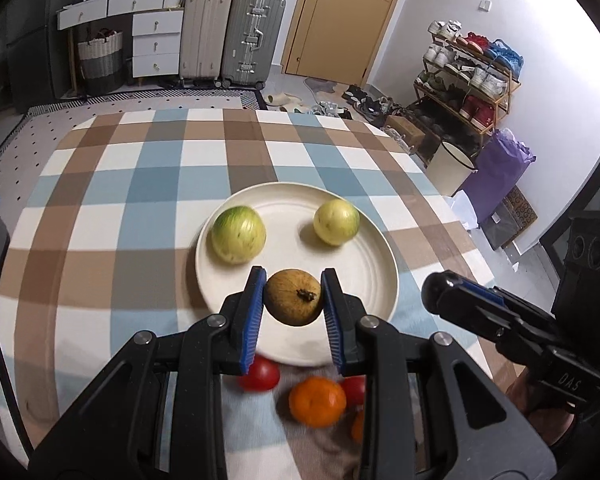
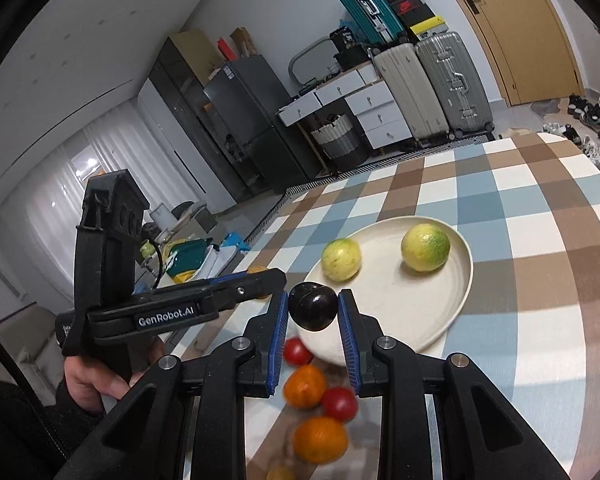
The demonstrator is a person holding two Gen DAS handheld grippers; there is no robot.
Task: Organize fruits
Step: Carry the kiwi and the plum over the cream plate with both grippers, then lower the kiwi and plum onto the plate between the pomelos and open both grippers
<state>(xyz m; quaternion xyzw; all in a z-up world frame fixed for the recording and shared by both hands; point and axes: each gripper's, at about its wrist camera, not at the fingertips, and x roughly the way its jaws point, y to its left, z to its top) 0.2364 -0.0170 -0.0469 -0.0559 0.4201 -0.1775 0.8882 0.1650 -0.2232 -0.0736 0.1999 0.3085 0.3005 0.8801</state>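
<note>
My left gripper [image 1: 294,294] is shut on a brown round fruit [image 1: 294,298] and holds it over the near part of a cream plate [image 1: 376,256]. Two yellow-green fruits [image 1: 238,234] [image 1: 336,222] lie on the plate. My right gripper [image 2: 314,306] is shut on a dark purple plum [image 2: 314,306] above the plate's near rim [image 2: 456,304]; its body shows in the left wrist view [image 1: 500,312]. Red tomatoes [image 1: 260,374] [image 2: 340,404] and oranges [image 1: 318,400] [image 2: 320,440] lie on the checked cloth below the grippers.
The table has a brown, blue and white checked cloth [image 1: 140,184]. Beyond its far edge stand suitcases [image 1: 252,40], white drawers [image 1: 156,40] and a shoe rack [image 1: 468,76]. A white bucket [image 1: 450,166] stands off the right side.
</note>
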